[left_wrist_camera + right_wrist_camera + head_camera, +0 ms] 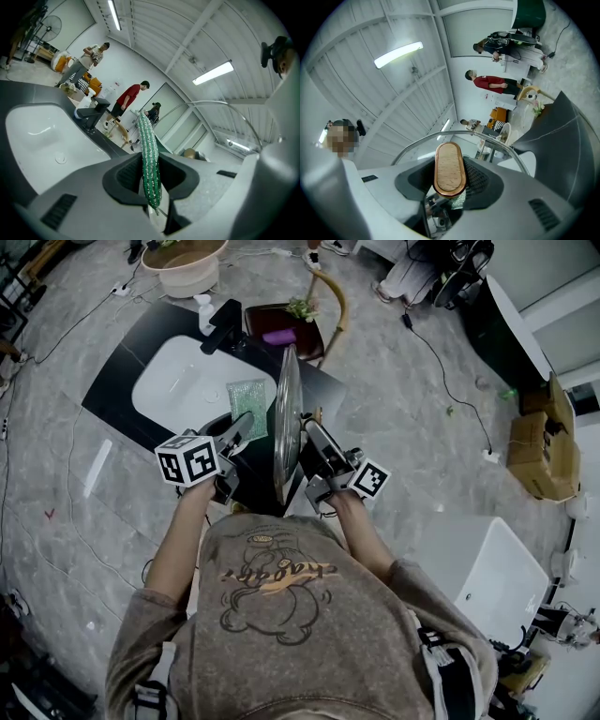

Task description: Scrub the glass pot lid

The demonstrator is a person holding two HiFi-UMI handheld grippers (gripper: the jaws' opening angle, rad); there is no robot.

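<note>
The glass lid [287,420] stands upright on its edge in the air, above the front part of the dark surface [120,395] and a little in front of the white sink [183,381]. The right gripper [306,437] carries it. In the right gripper view its jaws are closed on the wooden handle [450,168], one on each side, and the metal rim curves over them. I think this grip is chosen because the handle is the only solid part to take, and it leaves both glass faces free. The left gripper [241,430] has its jaws closed on the lower end of a green scrubbing pad [150,154], which rises flat and straight from them. In the head view the pad is just beside the left face of the lid and seems parallel to it, but I cannot tell if they touch. Held like this, the pad can probably rub the glass with its wide side, while any drops fall toward the sink.
</note>
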